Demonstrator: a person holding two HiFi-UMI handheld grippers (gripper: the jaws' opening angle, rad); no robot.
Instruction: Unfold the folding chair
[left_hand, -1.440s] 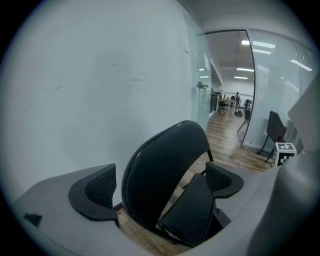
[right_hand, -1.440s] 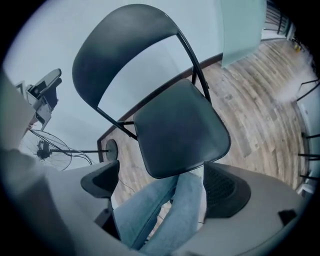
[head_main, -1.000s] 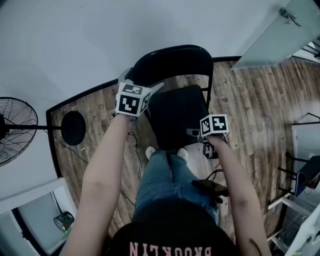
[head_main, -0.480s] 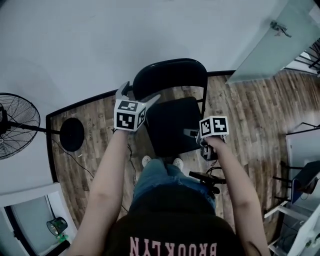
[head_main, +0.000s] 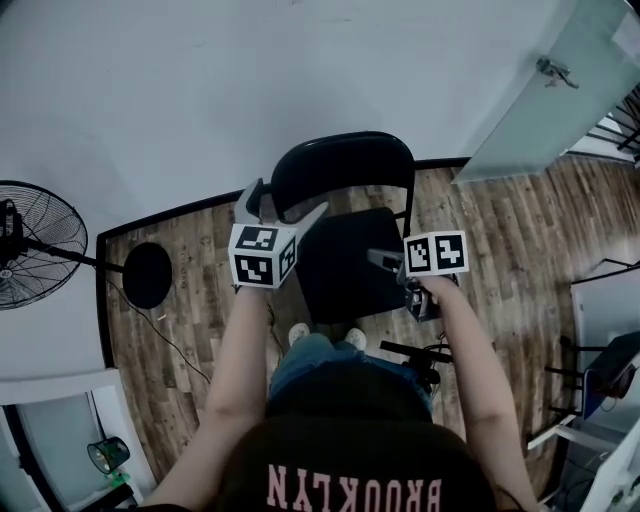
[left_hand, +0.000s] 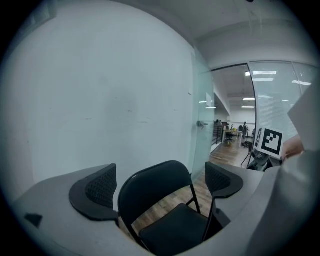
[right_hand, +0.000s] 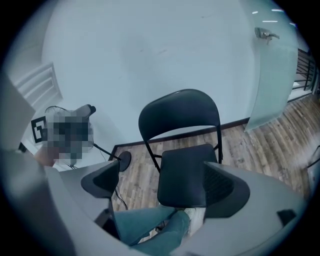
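The black folding chair stands opened out on the wood floor by the white wall, with its backrest (head_main: 345, 165) upright and its seat (head_main: 350, 262) flat. My left gripper (head_main: 283, 205) hangs open over the chair's left side, holding nothing. In the left gripper view the chair (left_hand: 155, 192) shows some way off between the open left gripper (left_hand: 160, 182). My right gripper (head_main: 388, 262) is open near the seat's right edge. The right gripper view shows the seat (right_hand: 182, 170) beyond the open right gripper (right_hand: 162, 185), with nothing between its fingers.
A pedestal fan (head_main: 35, 245) with a round base (head_main: 148, 273) stands at the left, and a cable trails over the floor. A frosted glass door (head_main: 540, 100) is at the back right. Racks (head_main: 600, 370) stand at the right. The person's legs and shoes (head_main: 325, 340) are in front of the seat.
The head view has drawn back and the chair looks smaller. Both grippers have come a little away from the chair. The chair itself stands as before.
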